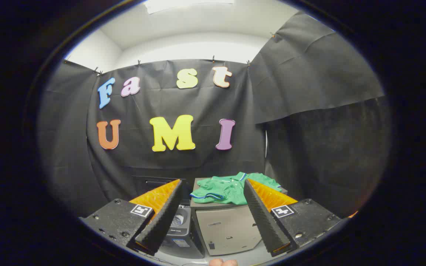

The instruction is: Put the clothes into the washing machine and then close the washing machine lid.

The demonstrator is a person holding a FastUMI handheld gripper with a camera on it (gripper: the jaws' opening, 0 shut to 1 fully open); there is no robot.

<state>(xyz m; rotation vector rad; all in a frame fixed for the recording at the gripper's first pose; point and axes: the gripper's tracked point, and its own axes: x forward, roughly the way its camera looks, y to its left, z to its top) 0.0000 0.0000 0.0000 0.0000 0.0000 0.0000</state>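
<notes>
A green shirt [231, 189] with white and blue trim lies crumpled on top of a grey cabinet [227, 227], just ahead of my fingers. To the left of the cabinet stands the dark washing machine [179, 231], partly hidden behind my left finger [165, 216]; its top opening shows a pale drum. My gripper [213, 186] is open, held above and in front of both, with nothing between its fingers. The right finger [263, 216] overlaps the shirt's right edge in the view.
Black cloth walls close the booth behind and to the right. A fingertip of a person's hand [223, 262] shows just below the cabinet. A dark box-like shape [154, 181] sits behind the washing machine against the back wall.
</notes>
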